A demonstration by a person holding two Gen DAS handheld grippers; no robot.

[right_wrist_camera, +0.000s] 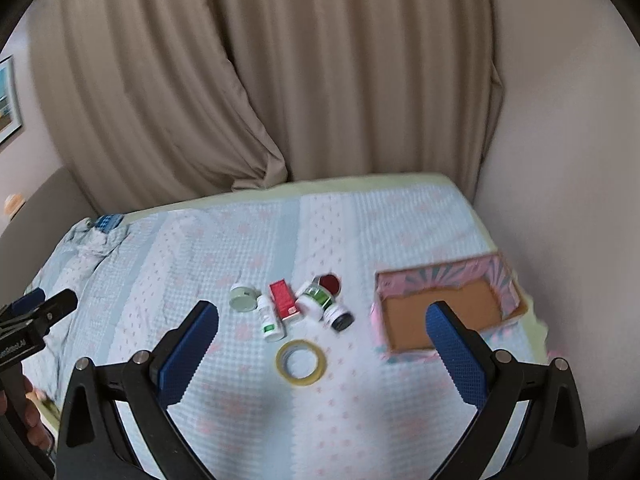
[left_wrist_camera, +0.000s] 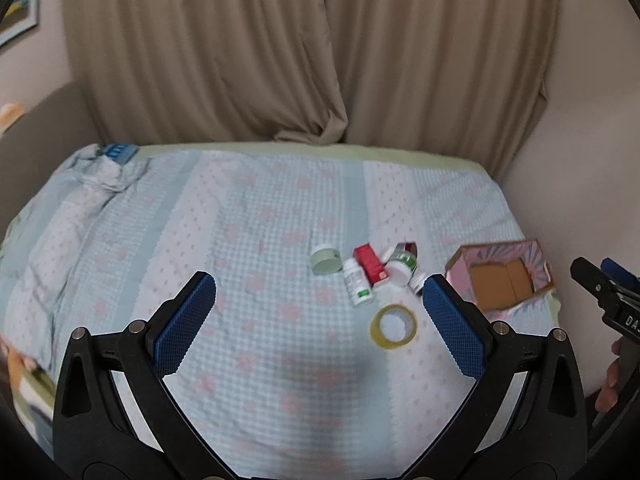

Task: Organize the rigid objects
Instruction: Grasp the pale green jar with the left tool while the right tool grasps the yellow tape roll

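A cluster of small items lies on the bed: a pale green jar (left_wrist_camera: 325,259) (right_wrist_camera: 243,297), a white bottle (left_wrist_camera: 358,282) (right_wrist_camera: 270,318), a red box (left_wrist_camera: 371,263) (right_wrist_camera: 283,298), a green-labelled bottle (left_wrist_camera: 401,265) (right_wrist_camera: 316,298), a small dark-capped bottle (right_wrist_camera: 339,315) and a dark red lid (right_wrist_camera: 329,284). A yellow tape roll (left_wrist_camera: 394,326) (right_wrist_camera: 301,362) lies nearer. A pink open box (left_wrist_camera: 502,276) (right_wrist_camera: 446,304) sits to the right. My left gripper (left_wrist_camera: 320,292) and right gripper (right_wrist_camera: 324,320) are both open, empty, above the bed.
The bed has a light blue and pink patterned cover (left_wrist_camera: 240,240) (right_wrist_camera: 200,248). Beige curtains (left_wrist_camera: 280,60) hang behind it. A wall (right_wrist_camera: 560,160) runs along the bed's right side. A rumpled fold with a blue item (left_wrist_camera: 118,152) lies at the far left corner.
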